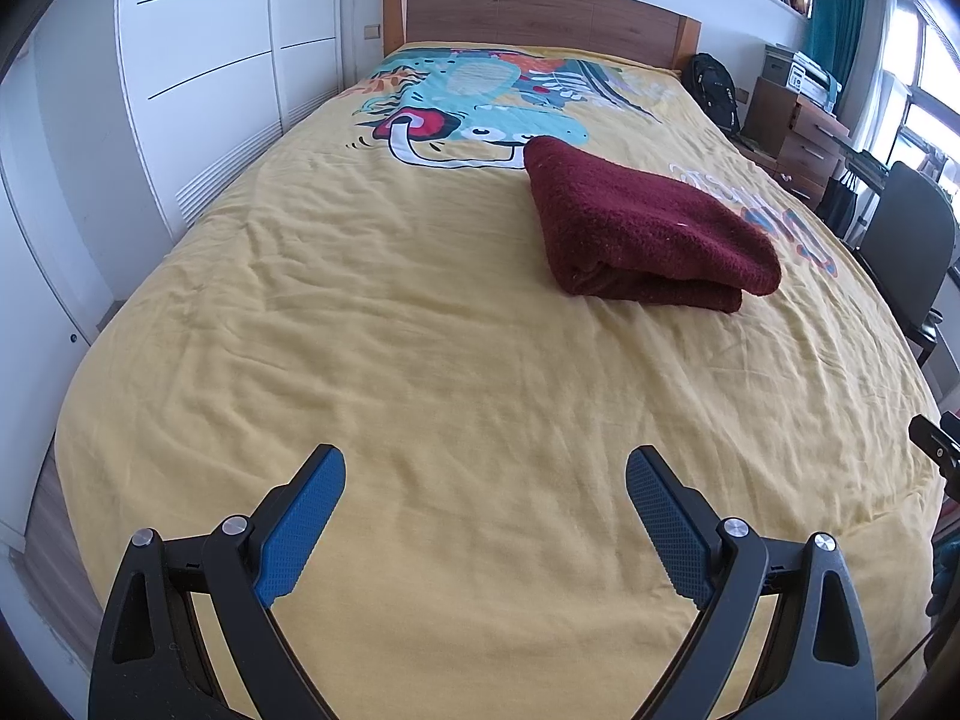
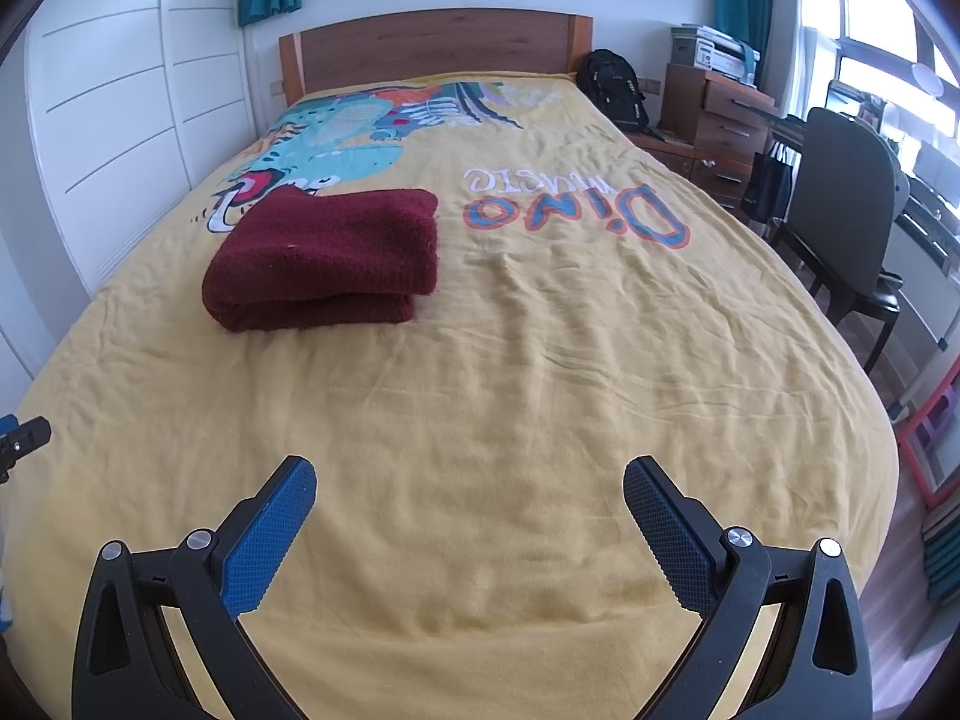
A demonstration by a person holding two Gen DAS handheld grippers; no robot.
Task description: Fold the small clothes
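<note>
Right wrist view alone showed the "DINO" print (image 2: 576,213). Folded maroon garment (image 2: 324,258) lay mid-bed (image 2: 510,420), long axis left-right, layered edge facing near. Both grippers' (image 1: 486,516) (image 2: 468,531) jaws spread, empty.

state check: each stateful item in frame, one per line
left hand-held gripper: open, holding nothing, above the bedspread
right hand-held gripper: open, holding nothing, above the bedspread
maroon cloth: folded into a thick stack, lying on the bedspread, touched by neither gripper
yellow bedspread: spread flat over the bed, lightly wrinkled
wardrobe doors: closed
desk drawers: closed
</note>
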